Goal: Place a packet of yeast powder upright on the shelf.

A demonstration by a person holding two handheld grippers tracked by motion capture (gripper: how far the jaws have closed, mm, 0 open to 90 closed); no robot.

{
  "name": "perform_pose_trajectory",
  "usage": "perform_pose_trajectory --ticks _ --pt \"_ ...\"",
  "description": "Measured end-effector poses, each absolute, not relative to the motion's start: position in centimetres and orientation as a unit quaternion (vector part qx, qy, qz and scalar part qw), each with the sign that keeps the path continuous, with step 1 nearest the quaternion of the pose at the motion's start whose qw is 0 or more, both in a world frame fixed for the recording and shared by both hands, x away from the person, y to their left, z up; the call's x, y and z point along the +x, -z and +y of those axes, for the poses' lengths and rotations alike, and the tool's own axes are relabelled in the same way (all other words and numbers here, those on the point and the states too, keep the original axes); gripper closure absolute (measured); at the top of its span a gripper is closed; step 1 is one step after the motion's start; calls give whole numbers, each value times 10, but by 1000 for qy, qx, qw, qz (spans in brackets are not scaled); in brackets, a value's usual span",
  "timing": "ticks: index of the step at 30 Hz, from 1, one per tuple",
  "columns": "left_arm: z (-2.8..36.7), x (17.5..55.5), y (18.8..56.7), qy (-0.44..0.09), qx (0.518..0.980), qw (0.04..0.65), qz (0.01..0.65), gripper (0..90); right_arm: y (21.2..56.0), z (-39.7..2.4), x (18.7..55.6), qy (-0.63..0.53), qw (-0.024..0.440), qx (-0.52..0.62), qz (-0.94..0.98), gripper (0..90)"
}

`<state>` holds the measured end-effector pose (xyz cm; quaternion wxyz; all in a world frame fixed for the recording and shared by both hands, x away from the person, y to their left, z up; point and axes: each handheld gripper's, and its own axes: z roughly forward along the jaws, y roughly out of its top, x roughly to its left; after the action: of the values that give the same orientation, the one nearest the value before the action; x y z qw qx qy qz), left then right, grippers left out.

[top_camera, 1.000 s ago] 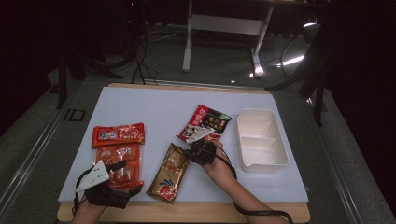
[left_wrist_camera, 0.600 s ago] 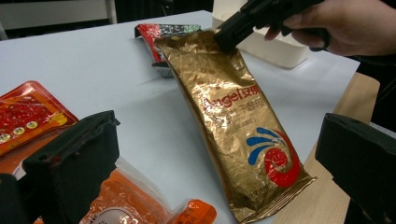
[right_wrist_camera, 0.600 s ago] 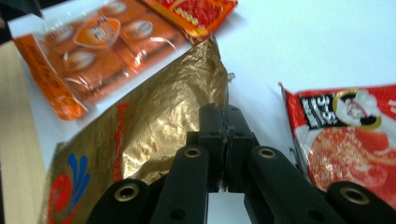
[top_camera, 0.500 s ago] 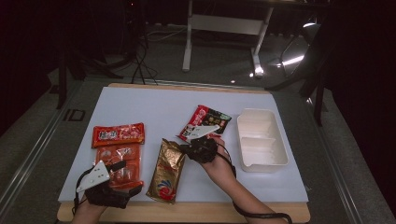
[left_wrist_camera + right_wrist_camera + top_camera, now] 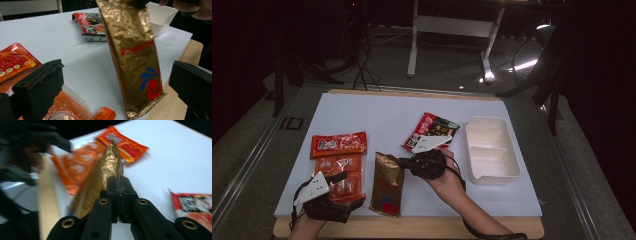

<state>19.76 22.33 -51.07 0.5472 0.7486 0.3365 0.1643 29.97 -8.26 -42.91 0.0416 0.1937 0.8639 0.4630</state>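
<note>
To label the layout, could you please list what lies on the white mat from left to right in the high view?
Left gripper → gold packet → right gripper → dark red packet → white tray.

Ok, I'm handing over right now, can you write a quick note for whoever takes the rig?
Right gripper: shut on the top edge of the gold packet, which is tilted up, its bottom end near the table's front edge.
Left gripper: open, holding nothing, low over the orange packet at the front left.
Other things: red packet behind the orange one; dark red packet mid-table; white tray at the right, nothing in it.
Done: gold packet gripped and partly raised.
Left: probably carry it to the tray, then the other three packets, though the goal is a guess.
</note>
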Motion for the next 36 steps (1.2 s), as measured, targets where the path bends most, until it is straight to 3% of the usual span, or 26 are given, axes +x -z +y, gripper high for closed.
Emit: perform_pose_trajectory --ticks 9,19,36 --pt "223 198 511 -164 748 548 337 1 411 -81 283 -480 24 157 862 894" --pt "222 199 512 -165 750 544 339 1 386 -88 273 -488 40 123 863 895" --pt "222 201 513 -160 750 542 343 1 332 -150 311 -518 66 160 837 894"
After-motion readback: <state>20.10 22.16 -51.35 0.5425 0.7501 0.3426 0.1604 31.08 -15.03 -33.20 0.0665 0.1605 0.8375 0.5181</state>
